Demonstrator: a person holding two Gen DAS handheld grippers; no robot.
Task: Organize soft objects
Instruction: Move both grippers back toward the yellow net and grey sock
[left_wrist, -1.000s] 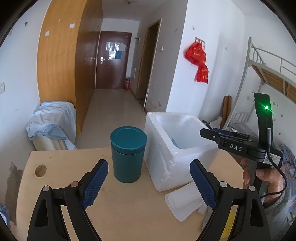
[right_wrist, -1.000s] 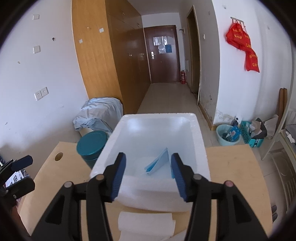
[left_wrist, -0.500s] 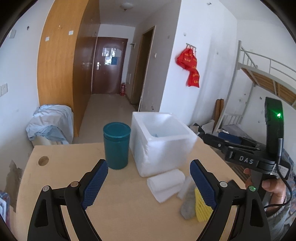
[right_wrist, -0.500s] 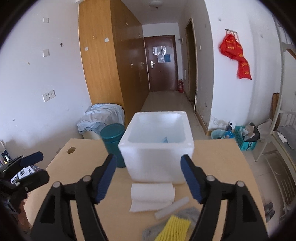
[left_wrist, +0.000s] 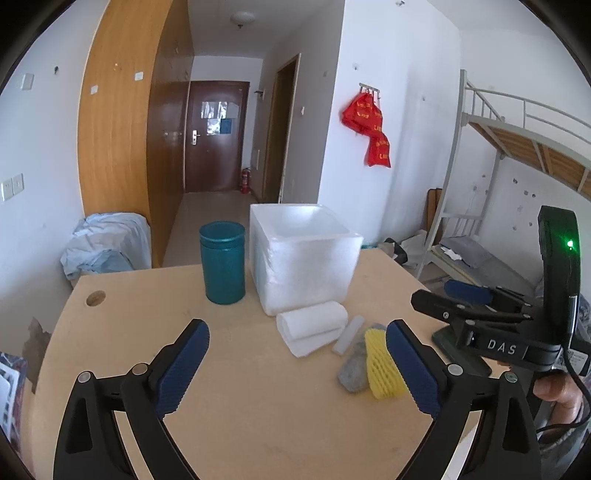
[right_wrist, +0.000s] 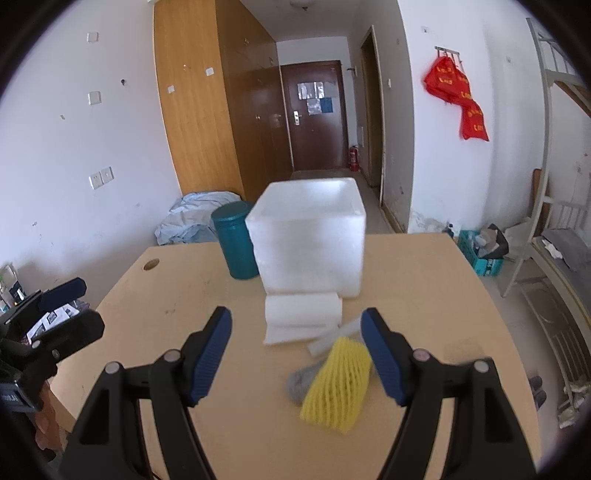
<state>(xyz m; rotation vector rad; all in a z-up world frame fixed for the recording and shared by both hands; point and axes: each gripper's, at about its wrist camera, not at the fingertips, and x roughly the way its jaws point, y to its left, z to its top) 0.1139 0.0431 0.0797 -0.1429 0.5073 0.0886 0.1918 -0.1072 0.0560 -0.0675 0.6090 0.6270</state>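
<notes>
A white foam box (left_wrist: 303, 258) stands on the wooden table (left_wrist: 147, 295). In front of it lie a rolled white foam sheet (left_wrist: 310, 325), a thin white strip (left_wrist: 347, 334), a grey soft lump (left_wrist: 352, 373) and a yellow foam net sleeve (left_wrist: 380, 369). My left gripper (left_wrist: 295, 328) hovers over the near table, its jaws opening with nothing between them. My right gripper (right_wrist: 296, 314) is open and empty, set back from the roll (right_wrist: 301, 314). The yellow sleeve (right_wrist: 338, 384) lies below its right finger. Nothing inside the box (right_wrist: 310, 236) shows.
A teal lidded canister (left_wrist: 222, 262) stands left of the box. The table has a round cable hole (left_wrist: 95, 298) at its far left. A hand (left_wrist: 554, 391) holds the right gripper (left_wrist: 461, 295) at the table's right side. Crumpled bedding lies on the floor behind.
Both grippers have drawn back from the box toward the near table edge. The roll, strip, grey lump and yellow sleeve came into view. The right jaws widened.
</notes>
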